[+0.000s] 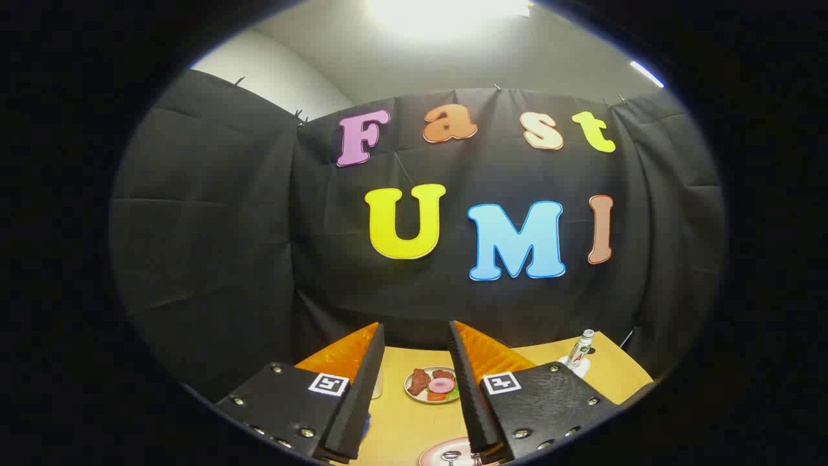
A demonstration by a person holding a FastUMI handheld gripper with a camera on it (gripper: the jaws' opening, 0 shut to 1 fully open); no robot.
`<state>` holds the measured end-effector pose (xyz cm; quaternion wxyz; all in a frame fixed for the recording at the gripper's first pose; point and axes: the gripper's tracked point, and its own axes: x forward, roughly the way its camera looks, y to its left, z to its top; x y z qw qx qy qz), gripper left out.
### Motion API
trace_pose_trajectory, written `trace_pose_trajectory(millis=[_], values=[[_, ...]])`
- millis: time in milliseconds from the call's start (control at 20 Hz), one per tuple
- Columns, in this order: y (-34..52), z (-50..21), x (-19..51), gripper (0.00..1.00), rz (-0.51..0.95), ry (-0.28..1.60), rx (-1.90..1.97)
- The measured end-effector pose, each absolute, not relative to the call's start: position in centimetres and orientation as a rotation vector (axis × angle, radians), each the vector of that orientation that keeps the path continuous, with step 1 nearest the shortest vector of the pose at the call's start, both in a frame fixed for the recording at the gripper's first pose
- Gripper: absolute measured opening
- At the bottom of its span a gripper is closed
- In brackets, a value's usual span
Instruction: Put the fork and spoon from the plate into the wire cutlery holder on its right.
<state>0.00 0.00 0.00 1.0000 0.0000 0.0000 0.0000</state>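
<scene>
A handheld two-finger gripper [417, 349] is raised well above a light wooden table [401, 421], pointing forward and slightly down. Its two fingers stand clearly apart, with an open gap between them, and nothing is held or touched by either one. Each finger is mounted on a dark block that carries a small square black-and-white marker [328, 384].

Below the fingers, at the near edge of the table, lies the rim of a pink plate [435, 453]. On it rests the bowl of a metal spoon [451, 456]. Something metallic lies just beside the spoon, partly hidden behind the right finger; it may be the fork, but too little of it shows to be sure.

Farther out, seen through the gap between the fingers, a second small plate [412, 391] sits in the middle of the table. It holds toy food [435, 383]: brown pieces, a pink ring, and bits of green and red.

Beyond the right finger, toward the far right corner of the table, a small bottle [581, 349] with a pale cap stands upright on a white base.

Behind the table hangs the booth's black cloth wall [226, 246]. Above it are a pale ceiling [362, 58] and a bright overhead light [446, 13].
</scene>
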Motion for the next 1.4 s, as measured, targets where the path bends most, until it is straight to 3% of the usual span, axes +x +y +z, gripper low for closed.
trace_pose_trajectory(millis=[800, 1400], values=[[-3.7, -9.3, 2.8, 0.61, -0.071, 0.203, 0.043], [-8.7, -30.3, 0.1, 0.62, -0.213, 0.802, 0.094]])
